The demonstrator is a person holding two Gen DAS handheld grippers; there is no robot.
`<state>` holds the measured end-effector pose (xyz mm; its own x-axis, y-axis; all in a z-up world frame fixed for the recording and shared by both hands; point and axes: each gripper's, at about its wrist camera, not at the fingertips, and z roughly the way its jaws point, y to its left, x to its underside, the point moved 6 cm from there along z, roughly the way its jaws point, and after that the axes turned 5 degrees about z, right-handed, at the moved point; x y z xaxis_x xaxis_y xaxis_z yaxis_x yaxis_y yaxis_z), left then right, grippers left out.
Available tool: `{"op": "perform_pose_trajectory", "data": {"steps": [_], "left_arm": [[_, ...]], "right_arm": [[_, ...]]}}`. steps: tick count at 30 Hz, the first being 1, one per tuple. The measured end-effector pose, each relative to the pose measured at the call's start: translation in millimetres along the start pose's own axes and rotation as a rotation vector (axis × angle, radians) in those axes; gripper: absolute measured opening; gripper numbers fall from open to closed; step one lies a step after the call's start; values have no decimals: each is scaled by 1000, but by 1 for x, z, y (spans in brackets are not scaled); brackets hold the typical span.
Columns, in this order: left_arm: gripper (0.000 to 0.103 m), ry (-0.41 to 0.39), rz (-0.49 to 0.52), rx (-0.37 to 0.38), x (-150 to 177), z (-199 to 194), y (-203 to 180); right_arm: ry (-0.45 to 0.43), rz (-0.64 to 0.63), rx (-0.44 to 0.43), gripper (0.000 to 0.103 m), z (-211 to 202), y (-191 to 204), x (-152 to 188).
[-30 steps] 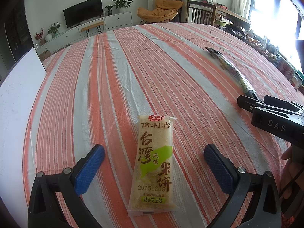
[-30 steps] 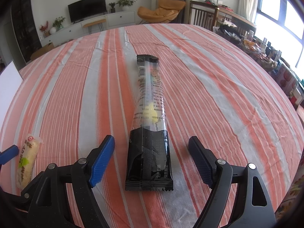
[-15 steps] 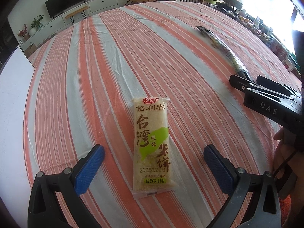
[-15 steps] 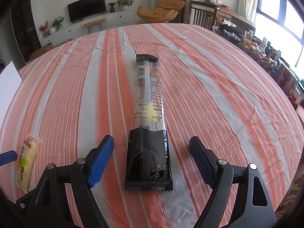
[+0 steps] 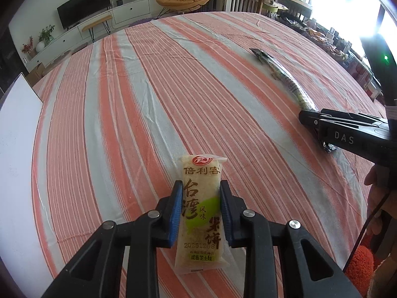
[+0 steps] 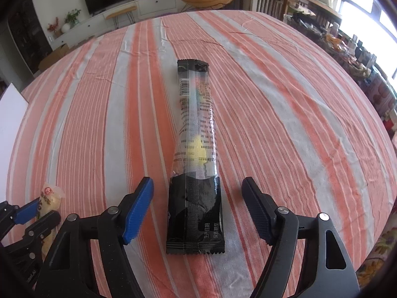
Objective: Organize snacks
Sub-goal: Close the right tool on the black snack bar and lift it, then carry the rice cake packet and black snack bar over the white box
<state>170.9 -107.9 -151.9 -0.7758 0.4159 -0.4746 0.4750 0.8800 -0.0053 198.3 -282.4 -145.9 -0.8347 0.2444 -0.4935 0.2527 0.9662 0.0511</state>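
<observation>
Pick-up step. My left gripper (image 5: 201,208) has just closed, pads clamped on the rice cracker (image 5: 200,213) (crinkly clear wrap, near centre of the cloth (image 5: 173,99)). My right gripper (image 6: 197,211) has been closing too, jaws apart around the long black stick pack (image 6: 194,173). Next: finish that squeeze, lift both.

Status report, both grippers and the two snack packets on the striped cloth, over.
Left gripper just closed, pads pressing the rice cracker packet. Right gripper closing, pads not yet touching the long black packet between them. Striped cloth around them, nothing in the way.
</observation>
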Motion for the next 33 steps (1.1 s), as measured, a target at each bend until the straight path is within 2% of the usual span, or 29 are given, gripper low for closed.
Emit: {"op": "perform_pose_trajectory", "data": {"steps": [1,2,4,7,13,15,19,22,24,29,30,31,32,33], "left_arm": [[28,-18,-10,13,2,-7,1],[28,-38,-24,29,4,-16,2],[28,-87,-75,80,9,-40,5],[28,-166,-122,151,14,-81,8],[28,-290,-132,239,25,-161,8],[28,-327,-135,256,30,-184,8],[28,-372,-132,272,39,-215,10],[28,-365,-124,259,45,-215,9],[28,-341,-140,266,50,-207,8],[28,-293,-161,264,62,-188,7],[28,-288,-161,263,63,-186,6],[28,-287,-161,261,64,-185,7],[28,-287,-161,260,65,-186,6],[28,-289,-163,261,66,-187,6]], "right_arm": [[3,-5,-11,30,-2,0,-1],[17,12,-27,30,-3,-2,0],[33,73,-85,22,-8,-9,4],[43,196,-213,20,-21,-17,15],[32,442,-515,19,-61,-29,44],[27,492,-580,18,-74,-29,52],[5,522,-650,15,-99,-31,60],[12,518,-653,15,-105,-33,62],[27,490,-599,15,-100,-33,68],[140,388,-477,21,-71,-27,95],[149,367,-455,33,-68,-28,99],[154,351,-440,55,-66,-28,101],[150,343,-431,63,-66,-29,101],[138,336,-420,68,-68,-31,99]]}}
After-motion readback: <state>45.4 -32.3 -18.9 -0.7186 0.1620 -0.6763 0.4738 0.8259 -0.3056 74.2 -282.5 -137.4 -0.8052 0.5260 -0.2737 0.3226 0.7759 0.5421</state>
